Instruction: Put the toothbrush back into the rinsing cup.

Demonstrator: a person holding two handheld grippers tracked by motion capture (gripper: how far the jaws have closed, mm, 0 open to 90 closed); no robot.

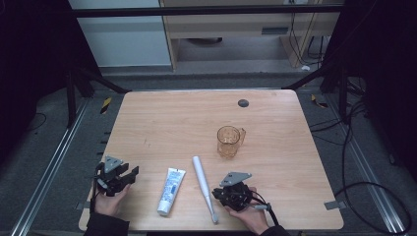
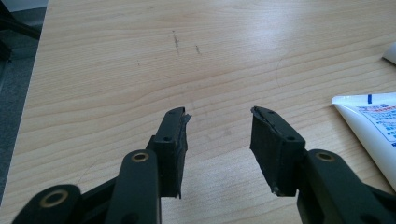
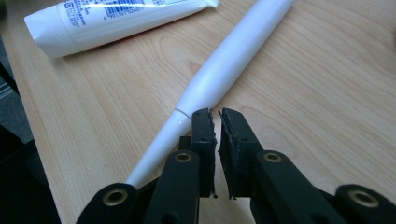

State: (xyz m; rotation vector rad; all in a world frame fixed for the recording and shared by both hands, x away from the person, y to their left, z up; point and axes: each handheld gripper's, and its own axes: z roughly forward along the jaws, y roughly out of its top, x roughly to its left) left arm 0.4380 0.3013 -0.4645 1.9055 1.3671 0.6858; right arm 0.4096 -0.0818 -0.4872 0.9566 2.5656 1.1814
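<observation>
White electric toothbrush [image 1: 203,186] not yet picked up, nothing in the cup.

Your right gripper [image 3: 217,122] is clenched nearly shut just beside the slim plastic brush near the table's front edge, with nothing between the pads. Your left gripper [image 2: 219,128] hangs half open over the bare wooden table [image 1: 162,123], empty. The white toothpaste tube [image 1: 170,191] lies flat left of the brush; the amber glass mug [image 1: 229,141] stands upright further back. I judge every grasp and placement is still ahead of you.
</observation>
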